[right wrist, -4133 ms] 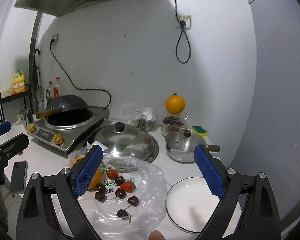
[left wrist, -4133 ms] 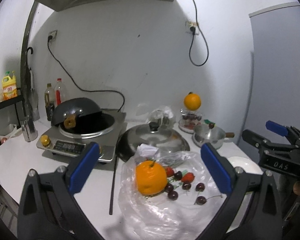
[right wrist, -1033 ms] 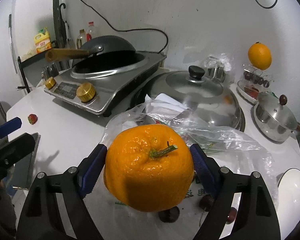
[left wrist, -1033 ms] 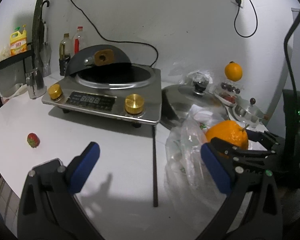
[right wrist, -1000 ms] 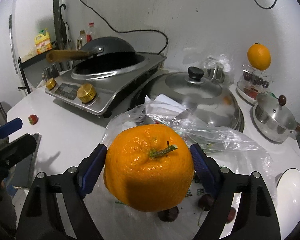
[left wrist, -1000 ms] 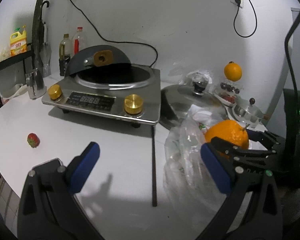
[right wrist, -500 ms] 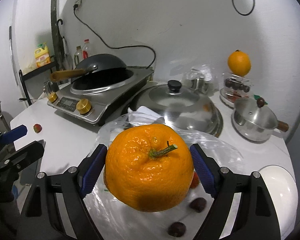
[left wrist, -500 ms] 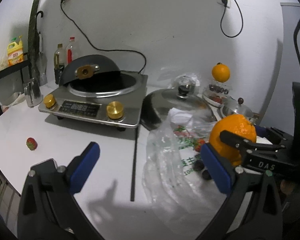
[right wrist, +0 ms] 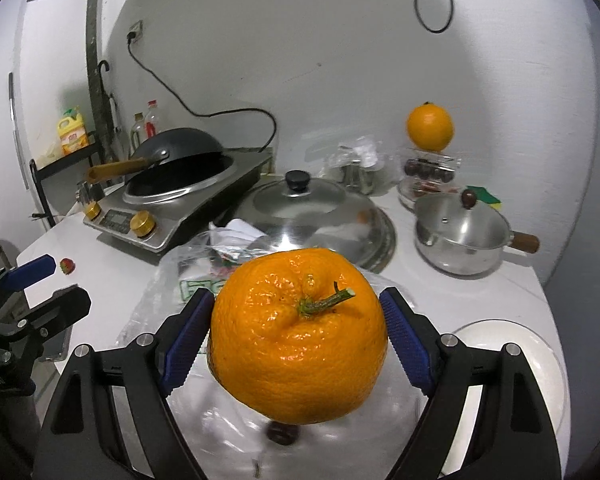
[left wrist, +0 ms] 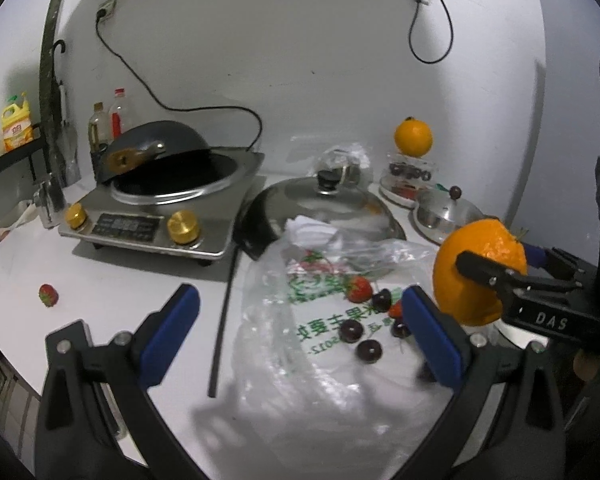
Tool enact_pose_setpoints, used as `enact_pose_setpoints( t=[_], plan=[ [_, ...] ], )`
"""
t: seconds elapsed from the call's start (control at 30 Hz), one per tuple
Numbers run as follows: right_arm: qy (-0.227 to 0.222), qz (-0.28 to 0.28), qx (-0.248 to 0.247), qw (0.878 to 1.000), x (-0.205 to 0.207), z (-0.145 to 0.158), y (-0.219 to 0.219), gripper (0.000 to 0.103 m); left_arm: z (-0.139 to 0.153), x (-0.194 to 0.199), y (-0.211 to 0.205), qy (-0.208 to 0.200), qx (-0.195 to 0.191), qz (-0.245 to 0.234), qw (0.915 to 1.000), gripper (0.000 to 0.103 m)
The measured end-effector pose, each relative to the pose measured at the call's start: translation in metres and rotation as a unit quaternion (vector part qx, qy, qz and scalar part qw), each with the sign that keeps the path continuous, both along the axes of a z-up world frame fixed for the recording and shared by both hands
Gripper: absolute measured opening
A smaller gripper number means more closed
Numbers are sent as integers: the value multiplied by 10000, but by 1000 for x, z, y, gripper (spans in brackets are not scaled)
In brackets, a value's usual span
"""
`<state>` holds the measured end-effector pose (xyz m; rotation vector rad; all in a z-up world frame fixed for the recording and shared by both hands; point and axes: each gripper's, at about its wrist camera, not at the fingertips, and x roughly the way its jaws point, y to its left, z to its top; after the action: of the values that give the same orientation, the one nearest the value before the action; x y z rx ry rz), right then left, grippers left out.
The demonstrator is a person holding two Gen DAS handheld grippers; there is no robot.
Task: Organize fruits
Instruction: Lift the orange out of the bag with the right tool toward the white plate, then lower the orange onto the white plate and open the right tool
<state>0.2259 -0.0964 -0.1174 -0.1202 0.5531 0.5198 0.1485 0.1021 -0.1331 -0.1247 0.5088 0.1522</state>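
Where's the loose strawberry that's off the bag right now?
The stray strawberry lies alone on the white counter at the far left of the left wrist view, in front of the induction cooker and well left of the plastic bag.

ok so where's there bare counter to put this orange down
Bare counter lies in front of the cooker, between the stray strawberry and the plastic bag. The white plate is also empty. Crowded: the bag with its cherries, and the lid and pot behind.

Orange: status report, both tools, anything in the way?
Right tool shut on orange, lifted clear of plastic bag. Left tool open, empty, over bag. White plate bare; cherries and strawberries on bag below.
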Motion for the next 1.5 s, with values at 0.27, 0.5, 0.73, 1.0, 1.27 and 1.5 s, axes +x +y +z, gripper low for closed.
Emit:
enact_pose_setpoints(
  t=[0.27, 0.5, 0.73, 1.0, 1.27, 1.5],
  plan=[
    [-18, -244, 59, 9997, 2, 3, -36, 86, 1, 9, -28, 47, 68, -141, 9999, 102],
    [-41, -434, 114, 9990, 3, 3, -63, 86, 0, 16, -50, 77, 134, -292, 9995, 102],
    [-53, -593, 162, 9981, 8, 4, -87, 86, 2, 24, -68, 85, 198, -410, 9989, 102],
    [-31, -737, 175, 9971, 15, 2, -112, 86, 1, 33, -83, 140, 246, -480, 9984, 102],
    [36, -886, 164, 9959, 27, -4, -134, 86, -3, 46, -96, 228, 254, -544, 9979, 102],
    [156, -976, 90, 9951, 41, -14, -146, 86, -11, 62, -102, 341, 225, -551, 9976, 102]
  ],
)
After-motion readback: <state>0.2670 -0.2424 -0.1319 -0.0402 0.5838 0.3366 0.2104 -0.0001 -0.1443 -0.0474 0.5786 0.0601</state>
